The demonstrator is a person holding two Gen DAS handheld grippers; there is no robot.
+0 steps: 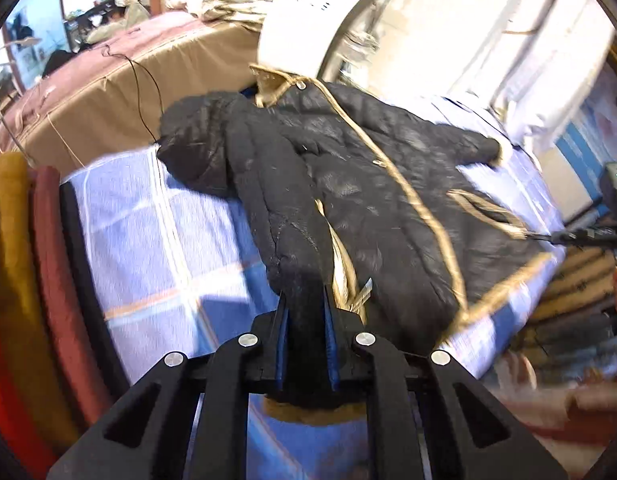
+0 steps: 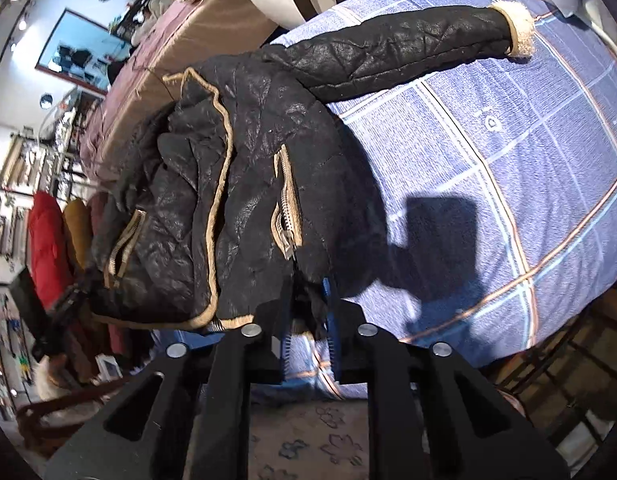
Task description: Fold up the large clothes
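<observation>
A black quilted padded jacket with beige trim (image 1: 388,184) lies on a bed covered with a blue and white checked sheet (image 1: 148,220). It is spread across the near part of the bed, with its body bunched and not yet flat.

The left gripper (image 1: 306,304) has its two fingers clamped on the cuff end of the jacket's left sleeve (image 1: 276,200). The black fabric fills the gap between the blue pads, and the sleeve runs from the jaws up to the shoulder. I judge that it is held at the very end so that the whole sleeve can be carried over the body in one movement.

The right gripper (image 2: 308,300) grips the bottom edge of the jacket, close to a pocket with a metal zipper (image 2: 286,216). Its fingers are pressed together on a fold of dark fabric, and the hem looks lifted a little from the sheet. Holding the hem probably keeps the body in place, or prepares to fold it upward.

The other sleeve with a beige fleece cuff (image 2: 404,52) lies stretched out on the sheet, away from both grippers. It seems the folding is at an early step, because this sleeve is not yet brought in.
</observation>
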